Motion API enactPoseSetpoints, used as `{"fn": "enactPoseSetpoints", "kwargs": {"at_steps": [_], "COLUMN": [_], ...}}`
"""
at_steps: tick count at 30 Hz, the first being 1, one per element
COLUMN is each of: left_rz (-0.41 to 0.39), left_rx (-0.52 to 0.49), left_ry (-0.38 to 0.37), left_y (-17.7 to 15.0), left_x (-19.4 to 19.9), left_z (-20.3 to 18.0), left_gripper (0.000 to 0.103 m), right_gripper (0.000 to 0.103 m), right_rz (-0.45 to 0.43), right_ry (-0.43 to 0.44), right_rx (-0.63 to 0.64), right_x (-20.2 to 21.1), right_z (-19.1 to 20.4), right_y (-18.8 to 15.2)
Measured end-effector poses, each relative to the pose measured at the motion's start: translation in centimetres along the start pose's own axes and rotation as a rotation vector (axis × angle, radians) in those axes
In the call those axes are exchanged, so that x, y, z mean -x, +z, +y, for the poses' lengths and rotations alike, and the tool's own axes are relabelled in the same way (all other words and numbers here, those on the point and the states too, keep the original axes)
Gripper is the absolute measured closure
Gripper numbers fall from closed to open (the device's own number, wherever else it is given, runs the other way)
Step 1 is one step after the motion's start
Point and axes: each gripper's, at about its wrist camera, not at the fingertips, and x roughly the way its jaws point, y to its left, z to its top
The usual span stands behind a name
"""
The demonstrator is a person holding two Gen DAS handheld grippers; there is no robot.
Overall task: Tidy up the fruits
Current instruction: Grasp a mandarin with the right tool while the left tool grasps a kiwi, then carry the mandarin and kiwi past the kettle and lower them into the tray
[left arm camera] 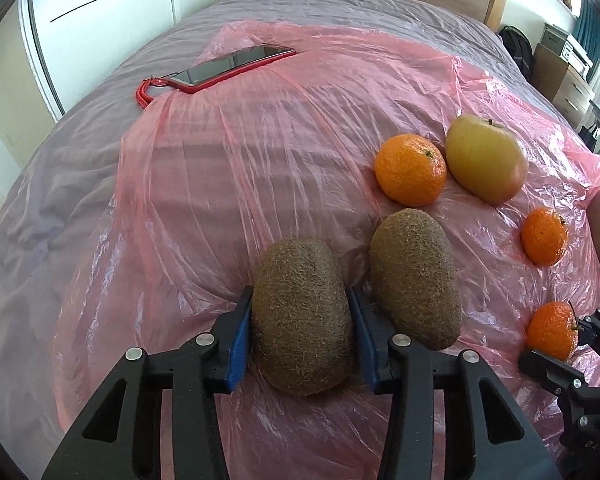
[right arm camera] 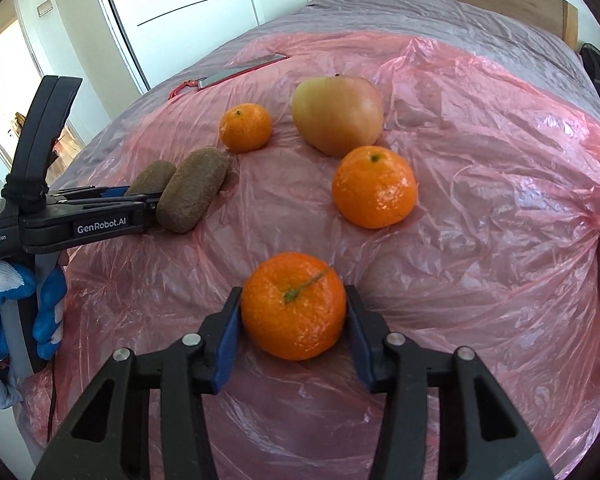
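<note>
You see bright daylight on the pink plastic sheet (left arm camera: pixel 284 152), white glare along its wrinkles, soft shadows under the fruit on it, sharp focus across it, fisheye bending and dark corners beyond it.

The black plastic left gripper (right arm camera: pixel 140 204) is showing blue fingers (right arm camera: pixel 114 191), silver screws and white "GenRobot.AI" lettering; the matching right gripper (right arm camera: pixel 293 316) is too. A blue-and-white knitted glove (right arm camera: pixel 16 300) is covering the left hand.

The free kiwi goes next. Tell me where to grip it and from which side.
Grip the free kiwi across its narrow middle, coming from above with one of the fingers on each long flank. It lies lengthwise beside the held kiwi, so the gap on that side is tight; its outer flank is clear.
</note>
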Motion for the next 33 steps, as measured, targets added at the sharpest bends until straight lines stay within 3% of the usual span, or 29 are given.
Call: {"fn": "enactPoseSetpoints", "kwargs": {"at_steps": [7, 20, 33], "left_rz": [-0.018, -0.067, -0.097], "left_rx": [0.042, 0.061, 0.024], "left_ry": [-0.019, 0.013, -0.057], "left_y": [-0.2, -1.0, -3.1], "left_x": [1.1, 5.0, 11.1], "left_z": [1.0, 1.6, -2.9], "left_gripper": [0.064, 0.064, 0.064], "right_gripper": [0.051, 0.051, 0.051], "right_rz": [-0.016, -0.05, -0.088], "right_ry": [0.044, 0.06, 0.035], "right_rx": [-0.02, -0.008, -0.012], "right_x": [0.4, 3.7, 10.4], "right_z": [-0.6, 0.2, 0.0], "right_y": [0.0, -0.1, -2.9]}}
